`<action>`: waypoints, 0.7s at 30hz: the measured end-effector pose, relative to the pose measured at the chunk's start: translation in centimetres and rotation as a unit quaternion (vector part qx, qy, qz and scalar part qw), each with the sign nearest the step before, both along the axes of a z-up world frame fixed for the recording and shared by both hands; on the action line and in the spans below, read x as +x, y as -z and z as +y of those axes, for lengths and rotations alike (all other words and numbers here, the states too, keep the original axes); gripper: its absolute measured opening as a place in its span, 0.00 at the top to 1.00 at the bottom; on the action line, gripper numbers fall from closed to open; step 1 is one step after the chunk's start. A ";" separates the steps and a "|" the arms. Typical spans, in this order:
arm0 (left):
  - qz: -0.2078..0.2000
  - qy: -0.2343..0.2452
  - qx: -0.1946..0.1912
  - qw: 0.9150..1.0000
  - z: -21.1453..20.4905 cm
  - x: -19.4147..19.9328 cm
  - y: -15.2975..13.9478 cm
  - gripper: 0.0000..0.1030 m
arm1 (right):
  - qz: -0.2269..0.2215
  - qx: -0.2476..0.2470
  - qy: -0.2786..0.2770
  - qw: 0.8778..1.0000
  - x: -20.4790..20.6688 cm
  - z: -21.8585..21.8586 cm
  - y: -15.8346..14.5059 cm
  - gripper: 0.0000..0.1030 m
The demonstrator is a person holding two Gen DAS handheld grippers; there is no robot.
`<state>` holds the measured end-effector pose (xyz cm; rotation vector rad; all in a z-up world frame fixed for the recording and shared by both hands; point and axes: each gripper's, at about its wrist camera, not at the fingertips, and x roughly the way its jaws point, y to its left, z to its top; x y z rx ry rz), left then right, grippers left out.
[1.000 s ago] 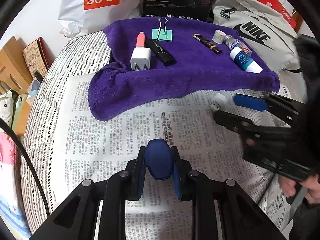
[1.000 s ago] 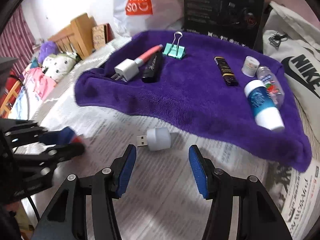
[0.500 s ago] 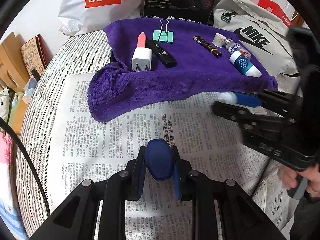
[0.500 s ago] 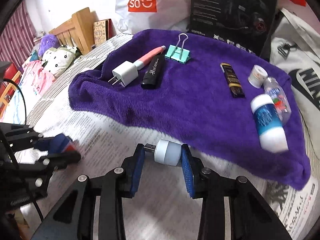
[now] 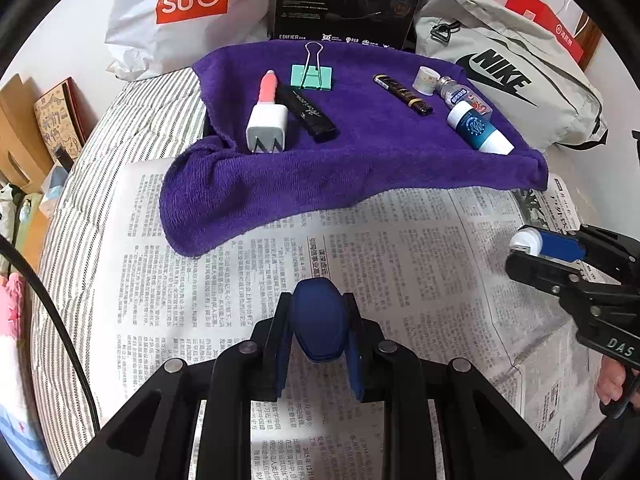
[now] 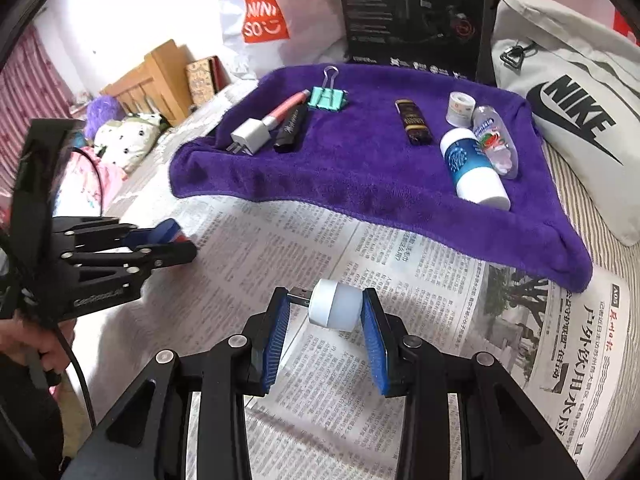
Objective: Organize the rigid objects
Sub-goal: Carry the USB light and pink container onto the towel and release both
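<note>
A: Where is the USB light (image 6: 334,307)?

B: In the right gripper (image 6: 326,312). Its blue pads (image 6: 374,344) clamp the white cylinder from both sides, and the metal plug points toward the left pad. It hangs above the newspaper (image 6: 400,264), in front of the purple towel (image 6: 360,176).

A: And the left gripper (image 5: 320,334)?

B: Clenched on a dark blue oval thing (image 5: 318,324); I cannot tell what it is. It also hangs over the newspaper, well apart from the right gripper.

A: What lies on the towel?

B: On the left side, a white charger (image 6: 250,136) with its prongs toward the towel's near edge, touching a pink pen (image 6: 286,110) behind it. A black tube (image 6: 292,126) lies just beside them, and a teal binder clip (image 6: 328,98) sits behind.

A: And the right side?

B: A dark lighter (image 6: 414,126) near the middle. Further right, a small white jar (image 6: 460,108), a clear bottle (image 6: 496,142), and a blue-and-white bottle (image 6: 474,168) lying on its side against the clear one.

A: Behind the towel?

B: A Miniso bag (image 6: 266,20), a black box (image 6: 412,16), and a grey Nike bag (image 6: 568,112). A hand (image 6: 30,344) grips the left gripper's handle.
</note>
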<state>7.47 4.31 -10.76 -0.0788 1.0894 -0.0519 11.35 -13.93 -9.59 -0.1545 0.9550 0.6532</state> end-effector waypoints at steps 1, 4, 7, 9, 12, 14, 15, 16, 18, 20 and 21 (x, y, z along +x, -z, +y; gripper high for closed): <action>-0.001 0.000 0.000 1.000 0.0 0.1 -0.1 0.78 | 0.001 0.002 -0.001 1.000 0.1 -0.2 -0.1 0.64; -0.004 0.004 -0.002 1.000 0.1 0.2 -0.6 0.78 | 0.000 0.003 0.002 1.000 0.4 -0.7 -0.5 0.64; -0.011 0.004 0.009 1.000 0.2 0.5 -1.2 0.78 | 0.000 0.012 0.002 1.000 1.0 -1.0 -1.0 0.64; -0.014 0.011 0.008 1.000 0.1 0.8 -1.7 0.78 | -0.006 0.015 0.002 1.000 1.6 -1.1 -1.7 0.64; -0.021 0.018 0.008 1.000 -0.1 1.5 -2.4 0.78 | -0.017 0.017 0.001 1.000 2.7 -1.0 -2.8 0.64; -0.026 0.022 0.010 0.999 -0.1 2.1 -2.9 0.78 | -0.027 0.017 0.003 1.000 3.7 -0.8 -3.4 0.64; -0.029 0.026 0.010 0.999 -0.1 2.5 -3.3 0.78 | -0.029 0.015 0.002 0.999 4.2 -0.7 -3.7 0.64; -0.032 0.030 0.009 0.999 -0.1 3.0 -3.5 0.78 | -0.032 0.013 0.002 0.999 4.7 -0.5 -3.8 0.64; -0.033 0.032 0.010 0.999 0.1 3.9 -4.0 0.78 | -0.037 0.009 0.003 0.999 6.1 -0.1 -4.0 0.64; -0.038 0.029 0.012 0.999 0.4 4.9 -4.4 0.78 | -0.034 0.006 0.005 0.999 7.6 0.3 -3.7 0.64; -0.039 0.030 0.013 0.999 0.5 5.3 -4.5 0.78 | -0.031 0.004 0.005 0.999 8.1 0.5 -3.6 0.64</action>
